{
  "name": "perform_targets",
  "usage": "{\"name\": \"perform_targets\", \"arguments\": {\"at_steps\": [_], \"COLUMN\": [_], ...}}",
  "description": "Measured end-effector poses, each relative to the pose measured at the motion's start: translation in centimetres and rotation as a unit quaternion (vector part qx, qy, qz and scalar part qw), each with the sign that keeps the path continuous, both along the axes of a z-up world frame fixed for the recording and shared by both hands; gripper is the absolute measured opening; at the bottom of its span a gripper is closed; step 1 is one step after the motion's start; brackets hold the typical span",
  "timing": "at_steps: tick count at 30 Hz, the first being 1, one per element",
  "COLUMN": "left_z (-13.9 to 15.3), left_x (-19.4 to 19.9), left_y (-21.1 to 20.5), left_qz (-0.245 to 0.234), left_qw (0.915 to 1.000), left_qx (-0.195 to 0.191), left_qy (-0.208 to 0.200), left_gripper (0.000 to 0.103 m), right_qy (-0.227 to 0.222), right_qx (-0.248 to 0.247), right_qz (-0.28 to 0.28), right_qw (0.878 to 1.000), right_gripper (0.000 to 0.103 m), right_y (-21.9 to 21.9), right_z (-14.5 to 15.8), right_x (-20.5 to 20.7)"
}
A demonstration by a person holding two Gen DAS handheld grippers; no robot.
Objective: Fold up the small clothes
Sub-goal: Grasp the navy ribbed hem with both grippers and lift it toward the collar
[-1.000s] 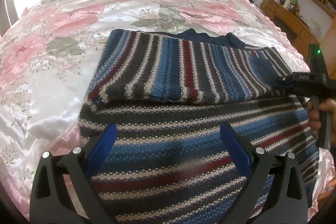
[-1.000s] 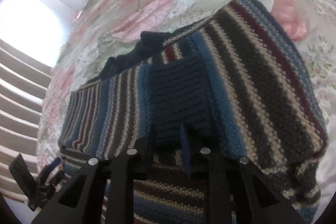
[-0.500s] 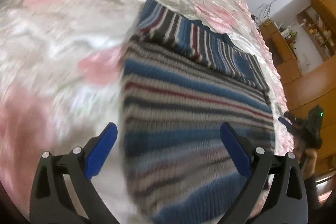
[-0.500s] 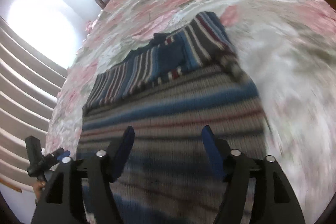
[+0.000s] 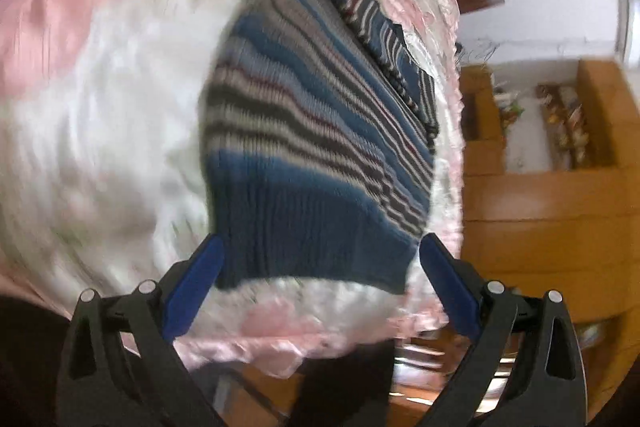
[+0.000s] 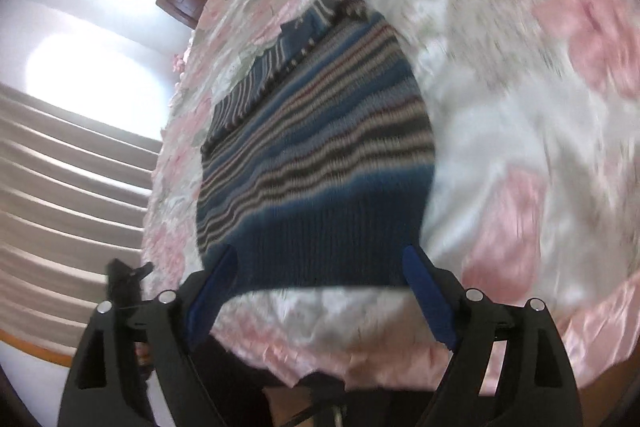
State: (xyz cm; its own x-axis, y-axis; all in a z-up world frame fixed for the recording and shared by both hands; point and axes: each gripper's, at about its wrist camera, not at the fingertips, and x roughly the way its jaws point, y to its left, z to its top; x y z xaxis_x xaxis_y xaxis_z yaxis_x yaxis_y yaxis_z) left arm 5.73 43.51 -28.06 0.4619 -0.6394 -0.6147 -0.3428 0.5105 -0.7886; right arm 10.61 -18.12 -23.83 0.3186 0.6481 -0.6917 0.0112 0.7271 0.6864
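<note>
A pink floral bedspread covers the bed, with wooden shelving beside it. The striped sweater lies flat near its edge, unobstructed. The left gripper and right gripper hang above the hem, fingers spread wide, holding nothing.

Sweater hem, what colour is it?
Plain dark blue hem; right wrist view shows it best.

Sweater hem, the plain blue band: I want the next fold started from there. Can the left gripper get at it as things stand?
Probably yes. The left gripper is open and empty, its fingers either side of the hem of the sweater, which lies flat on the bedspread. Nothing sits between them.
</note>
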Motion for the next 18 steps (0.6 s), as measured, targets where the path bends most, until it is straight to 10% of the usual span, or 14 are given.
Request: {"name": "perform_targets", "arguments": {"at_steps": [18], "left_z": [-6.1], "left_x": [2.4], "left_y": [-2.2], "left_qz": [0.008], "left_qw": [0.9961], "left_qx": [-0.029], "left_qy": [0.083], "left_gripper": [0.097], "right_qy": [0.086], "right_qx": [0.068], "right_qz": [-0.03], "right_qw": [0.994], "right_gripper": [0.076], "right_y": [-1.2], "right_z": [-5.8], "right_x": [1.2]}}
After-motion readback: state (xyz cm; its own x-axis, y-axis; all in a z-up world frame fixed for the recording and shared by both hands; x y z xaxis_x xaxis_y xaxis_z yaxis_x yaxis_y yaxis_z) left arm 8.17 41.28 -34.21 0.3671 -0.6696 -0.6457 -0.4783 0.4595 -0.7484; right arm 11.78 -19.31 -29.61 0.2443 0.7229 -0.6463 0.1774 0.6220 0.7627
